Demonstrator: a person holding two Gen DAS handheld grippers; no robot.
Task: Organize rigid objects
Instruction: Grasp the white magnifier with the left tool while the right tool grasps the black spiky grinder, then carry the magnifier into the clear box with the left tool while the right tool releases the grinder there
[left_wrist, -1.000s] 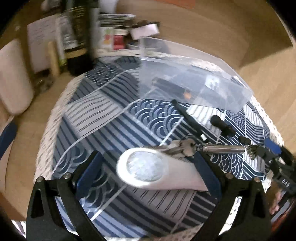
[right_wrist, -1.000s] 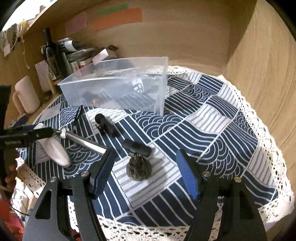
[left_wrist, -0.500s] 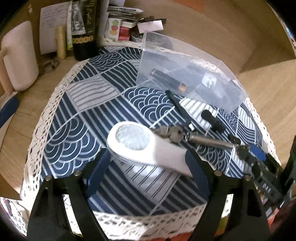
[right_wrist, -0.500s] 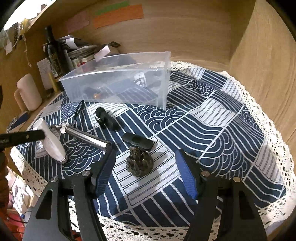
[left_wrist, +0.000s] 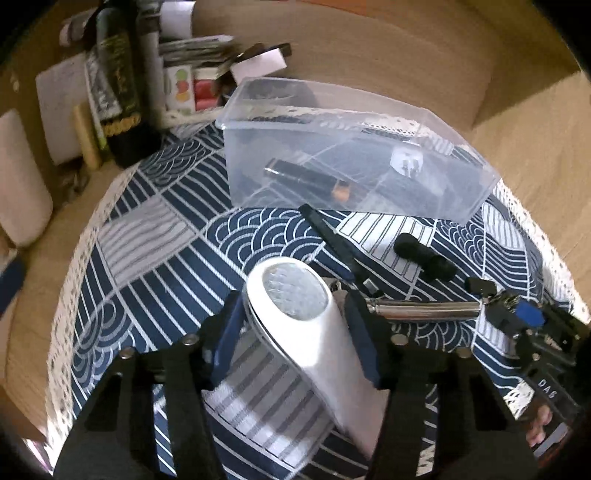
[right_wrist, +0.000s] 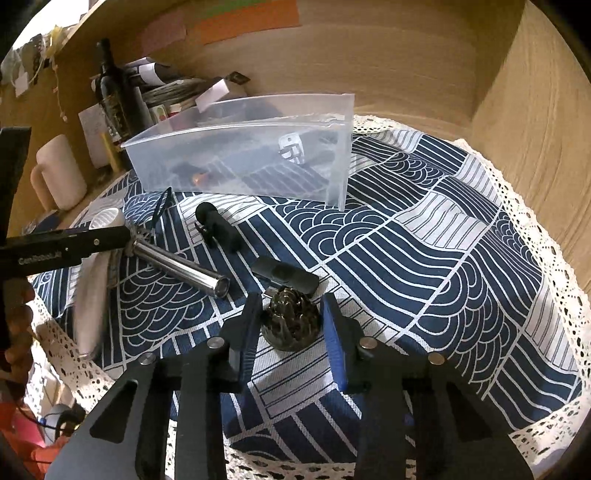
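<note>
My left gripper (left_wrist: 295, 314) is shut on a white torch-like device (left_wrist: 306, 332) with a round lens face, tilted up off the cloth; it shows blurred in the right wrist view (right_wrist: 92, 288). My right gripper (right_wrist: 290, 317) has its jaws close on both sides of a dark ridged cone-shaped object (right_wrist: 291, 321) that rests on the cloth. A clear plastic bin (left_wrist: 351, 155) (right_wrist: 251, 155) stands at the back and holds a black tube and a white plug.
On the patterned blue cloth (right_wrist: 424, 258) lie a chrome cylinder with keys (right_wrist: 181, 266), a black clip device (right_wrist: 218, 229), a flat black remote (right_wrist: 286, 275) and a black pen (left_wrist: 332, 240). A bottle (left_wrist: 118, 85), a mug (right_wrist: 59, 177) and boxes stand at the back left.
My left gripper closed on the white device and raised it. My right gripper moved down and forward, and its jaws narrowed around the cone-shaped object.
</note>
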